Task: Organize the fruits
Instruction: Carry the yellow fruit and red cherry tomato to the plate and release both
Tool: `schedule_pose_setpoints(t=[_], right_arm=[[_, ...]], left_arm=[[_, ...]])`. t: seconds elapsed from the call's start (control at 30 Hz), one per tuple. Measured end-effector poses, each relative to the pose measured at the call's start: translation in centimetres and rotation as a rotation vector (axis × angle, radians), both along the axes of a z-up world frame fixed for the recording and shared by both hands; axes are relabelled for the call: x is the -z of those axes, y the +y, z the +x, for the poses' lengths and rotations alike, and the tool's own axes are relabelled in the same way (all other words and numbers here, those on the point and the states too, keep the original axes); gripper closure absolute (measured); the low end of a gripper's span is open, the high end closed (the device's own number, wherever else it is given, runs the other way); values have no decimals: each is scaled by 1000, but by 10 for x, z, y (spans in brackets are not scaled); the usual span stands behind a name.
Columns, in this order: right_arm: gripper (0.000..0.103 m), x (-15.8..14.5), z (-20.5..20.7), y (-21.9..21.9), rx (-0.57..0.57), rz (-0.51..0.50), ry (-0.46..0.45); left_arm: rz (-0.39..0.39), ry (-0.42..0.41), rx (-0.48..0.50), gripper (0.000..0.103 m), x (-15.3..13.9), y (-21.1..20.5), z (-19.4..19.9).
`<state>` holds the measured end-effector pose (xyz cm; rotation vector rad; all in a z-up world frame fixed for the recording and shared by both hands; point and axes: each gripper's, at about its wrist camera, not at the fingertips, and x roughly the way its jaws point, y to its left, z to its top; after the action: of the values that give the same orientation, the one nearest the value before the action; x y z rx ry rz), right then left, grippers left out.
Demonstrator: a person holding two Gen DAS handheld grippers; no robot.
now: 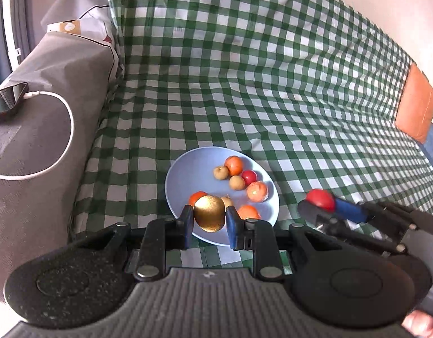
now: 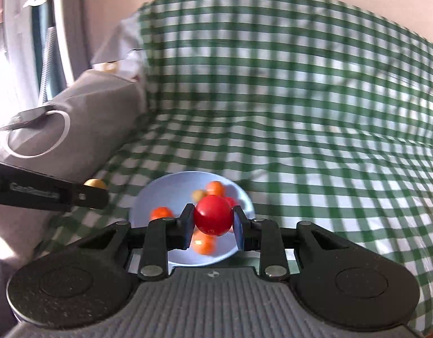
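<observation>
My left gripper [image 1: 209,217] is shut on a golden-brown kiwi [image 1: 209,216] and holds it over the near rim of a light blue plate [image 1: 185,174]. The plate holds several small fruits: orange tangerines [image 1: 234,165], a red one [image 1: 249,177] and tan ones [image 1: 237,182]. My right gripper [image 2: 213,219] is shut on a red fruit [image 2: 213,215] above the plate [image 2: 148,200]. It also shows in the left wrist view [image 1: 320,201], to the right of the plate. The left gripper shows in the right wrist view [image 2: 94,190] with the kiwi [image 2: 94,183].
A green-and-white checked cloth [image 1: 272,84] covers the seat and backrest. A grey armrest [image 1: 47,112] at left carries a phone [image 1: 5,101] with a white cable [image 1: 64,129]. An orange patch [image 1: 416,104] lies at far right.
</observation>
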<state>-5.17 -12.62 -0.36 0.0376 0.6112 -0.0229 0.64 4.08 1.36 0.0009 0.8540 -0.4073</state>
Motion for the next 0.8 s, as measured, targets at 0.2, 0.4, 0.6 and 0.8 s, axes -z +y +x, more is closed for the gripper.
schedule_pose_setpoints(t=[0.2, 0.4, 0.6, 0.8], right_arm=[[73, -3, 3, 19, -17, 1, 0], [73, 2, 16, 8, 1, 29, 1], [73, 24, 31, -9, 19, 45, 41], [73, 43, 52, -20, 30, 42, 72]], left_arm=[[7, 24, 14, 76, 5, -9, 24], [20, 22, 22, 76, 10, -27, 48], [25, 36, 5, 76, 24, -41, 63], [28, 69, 10, 76, 45, -51, 79]])
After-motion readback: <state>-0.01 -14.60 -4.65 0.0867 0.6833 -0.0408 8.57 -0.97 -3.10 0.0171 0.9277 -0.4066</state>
